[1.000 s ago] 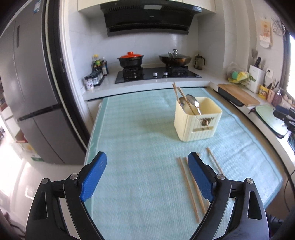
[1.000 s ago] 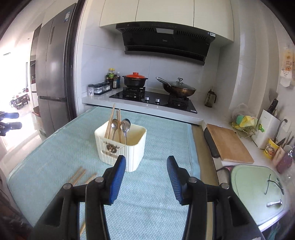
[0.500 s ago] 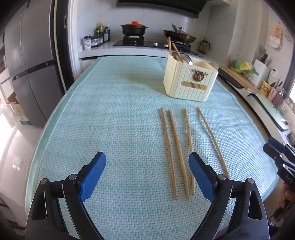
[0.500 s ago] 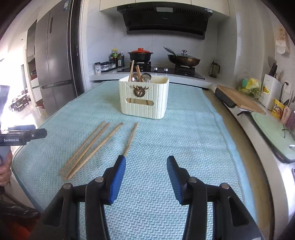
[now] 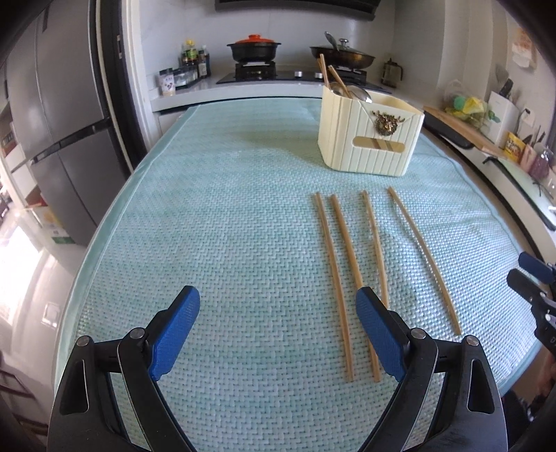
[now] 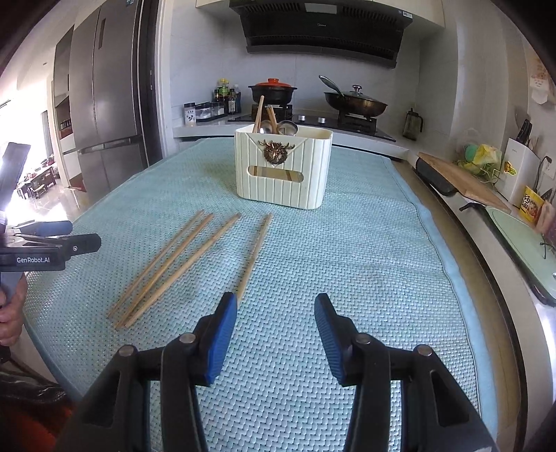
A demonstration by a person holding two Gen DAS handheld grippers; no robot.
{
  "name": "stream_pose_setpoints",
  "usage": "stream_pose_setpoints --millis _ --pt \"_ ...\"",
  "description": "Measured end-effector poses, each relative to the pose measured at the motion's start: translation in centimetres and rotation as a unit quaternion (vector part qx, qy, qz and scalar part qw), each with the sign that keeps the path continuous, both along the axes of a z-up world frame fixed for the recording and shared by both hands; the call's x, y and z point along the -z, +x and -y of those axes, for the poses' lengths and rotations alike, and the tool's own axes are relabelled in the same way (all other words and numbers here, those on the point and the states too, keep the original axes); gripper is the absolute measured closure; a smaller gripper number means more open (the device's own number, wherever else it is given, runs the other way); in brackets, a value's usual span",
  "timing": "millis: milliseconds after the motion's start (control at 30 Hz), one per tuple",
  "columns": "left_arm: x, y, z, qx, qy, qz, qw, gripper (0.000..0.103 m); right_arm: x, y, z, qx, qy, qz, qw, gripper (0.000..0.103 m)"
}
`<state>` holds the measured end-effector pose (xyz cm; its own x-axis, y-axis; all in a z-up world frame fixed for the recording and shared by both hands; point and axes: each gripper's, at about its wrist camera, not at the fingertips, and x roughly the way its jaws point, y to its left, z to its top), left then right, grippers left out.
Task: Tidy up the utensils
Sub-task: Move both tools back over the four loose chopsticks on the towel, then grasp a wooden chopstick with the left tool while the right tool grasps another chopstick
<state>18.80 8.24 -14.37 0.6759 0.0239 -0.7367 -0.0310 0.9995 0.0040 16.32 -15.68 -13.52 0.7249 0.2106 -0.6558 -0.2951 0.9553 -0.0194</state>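
Both grippers dropped lower toward mat (image 5: 215, 222) since second ago. Left gripper (image 5: 278, 313) jaws wide apart, right gripper (image 6: 276, 325) jaws apart, both empty. Four chopsticks (image 5: 335, 278) lay on mat, near cream holder (image 6: 283, 174).

Home kitchen: gas hob (image 6: 312, 120) against the back wall under a black range hood (image 6: 323, 31), carrying an orange-lidded clay pot (image 6: 272, 91) and a lidded wok (image 6: 356, 101). Condiment bottles (image 6: 227, 99) stand left of the hob, with a tall steel fridge (image 6: 100, 104) beyond them. Right-hand counter has a wooden cutting board (image 6: 462, 179) and a knife block (image 6: 521, 167); the tabletop is covered by a teal woven mat (image 6: 365, 260).
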Motion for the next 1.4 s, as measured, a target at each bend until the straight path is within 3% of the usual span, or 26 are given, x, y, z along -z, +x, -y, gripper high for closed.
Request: stream_pose_setpoints --millis 233,567,1400 --pt "0.6 0.3 -0.4 0.003 0.000 -0.008 1.0000 0.011 0.5 0.2 -0.7 -0.007 -0.005 -0.009 1.000 0.056" --pt "1.9 2.4 -0.4 0.026 -0.032 -0.020 0.9989 0.011 1.0 1.1 -0.7 -0.003 -0.003 -0.021 1.000 0.056" --pt "5.7 7.2 0.6 0.039 0.005 -0.070 0.9967 0.011 2.2 3.8 -1.3 -0.007 0.010 -0.051 0.999 0.056"
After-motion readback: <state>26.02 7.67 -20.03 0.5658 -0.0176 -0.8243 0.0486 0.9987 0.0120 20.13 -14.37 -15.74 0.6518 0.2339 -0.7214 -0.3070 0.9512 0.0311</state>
